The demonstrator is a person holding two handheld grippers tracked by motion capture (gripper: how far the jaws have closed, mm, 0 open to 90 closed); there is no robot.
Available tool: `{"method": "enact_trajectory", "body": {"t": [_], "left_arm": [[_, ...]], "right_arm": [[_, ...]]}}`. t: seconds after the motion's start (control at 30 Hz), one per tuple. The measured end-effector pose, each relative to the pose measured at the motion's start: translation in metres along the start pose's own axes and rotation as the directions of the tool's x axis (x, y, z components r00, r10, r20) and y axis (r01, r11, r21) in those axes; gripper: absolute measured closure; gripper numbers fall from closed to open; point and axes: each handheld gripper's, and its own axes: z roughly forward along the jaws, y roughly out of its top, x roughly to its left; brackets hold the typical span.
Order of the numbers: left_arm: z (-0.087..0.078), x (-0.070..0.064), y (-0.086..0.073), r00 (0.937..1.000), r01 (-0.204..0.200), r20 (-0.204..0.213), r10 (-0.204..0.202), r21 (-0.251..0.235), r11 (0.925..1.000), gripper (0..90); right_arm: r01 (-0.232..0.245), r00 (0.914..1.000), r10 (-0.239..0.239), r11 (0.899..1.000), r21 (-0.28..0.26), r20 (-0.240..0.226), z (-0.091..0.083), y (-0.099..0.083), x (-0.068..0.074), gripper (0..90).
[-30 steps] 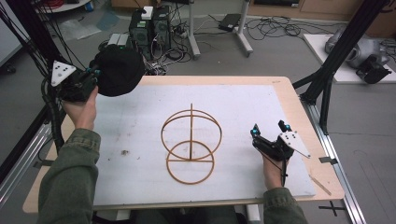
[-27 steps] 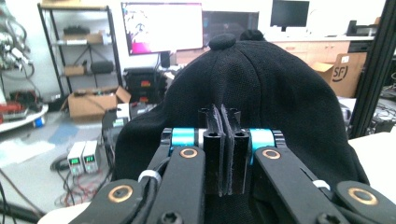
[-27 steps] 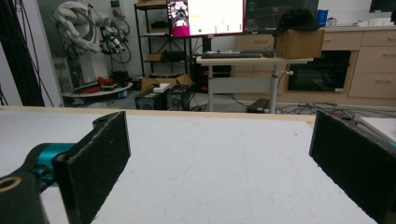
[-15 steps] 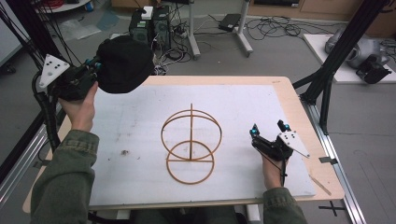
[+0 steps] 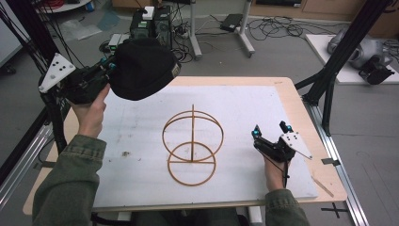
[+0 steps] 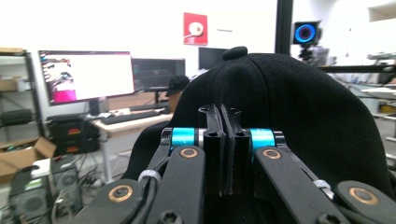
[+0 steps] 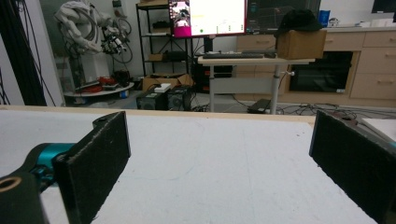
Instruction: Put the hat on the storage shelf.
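Black knitted cap (image 6: 299, 121): the left gripper view cuts off its lower part and right side; the brim pinched between the jaws is hidden behind the left tool (image 6: 224, 116).
Right tool (image 7: 219, 154): both jaws are cut off by the bottom edge in the right gripper view.
Small dark speck (image 5: 125, 153) on the white tabletop (image 5: 263, 108): too small to tell what it is.

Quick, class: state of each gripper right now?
Left gripper: shut on the black cap, held up off the table.
Right gripper: open, holding nothing, low over the table.
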Motion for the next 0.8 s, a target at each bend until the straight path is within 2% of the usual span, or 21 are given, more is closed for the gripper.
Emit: {"method": "enact_trajectory", "body": {"t": [0.13, 0.33, 0.43, 0.6, 0.63, 0.67, 0.8], "left_arm": [[0.0, -0.01, 0.002, 0.999, -0.007, 0.043, 0.007, -0.005, 1.0, 87.9], [0.002, -0.022, -0.002, 0.9925, 0.025, 0.12, -0.022, -0.022, 0.9994, 87.9], [0.003, -0.029, -0.007, 0.9846, 0.055, 0.168, -0.047, -0.044, 0.9975, 87.9], [0.004, -0.041, -0.012, 0.9742, 0.089, 0.214, -0.072, -0.071, 0.9935, 87.9], [0.005, -0.048, -0.015, 0.9673, 0.107, 0.239, -0.085, -0.078, 0.9913, 87.9], [0.005, -0.048, -0.015, 0.9673, 0.107, 0.239, -0.085, -0.078, 0.9913, 87.9], [0.006, -0.058, -0.018, 0.9573, 0.125, 0.272, -0.098, -0.087, 0.9883, 87.9]], "right_arm": [[0.0, 1.0, 0.0, 1.0, 0.0, 0.0, 0.0, 0.0, 0.0, 4.4], [-0.003, 1.0, 0.003, 1.0, 0.001, 0.001, 0.0, 0.0, 0.0, 4.4], [0.001, 1.0, -0.001, 1.0, -0.001, 0.002, 0.0, 0.0, 0.0, 4.4], [0.003, 1.0, -0.003, 1.0, 0.002, 0.0, 0.0, 0.0, 0.0, 4.4], [0.003, 1.0, -0.003, 1.0, 0.001, 0.001, 0.0, 0.0, 0.0, 4.4], [-0.002, 1.0, 0.002, 1.0, -0.001, 0.003, 0.0, 0.0, 0.0, 4.4], [0.001, 1.0, -0.001, 1.0, -0.002, 0.0, 0.0, 0.001, -0.001, 4.4]]}}
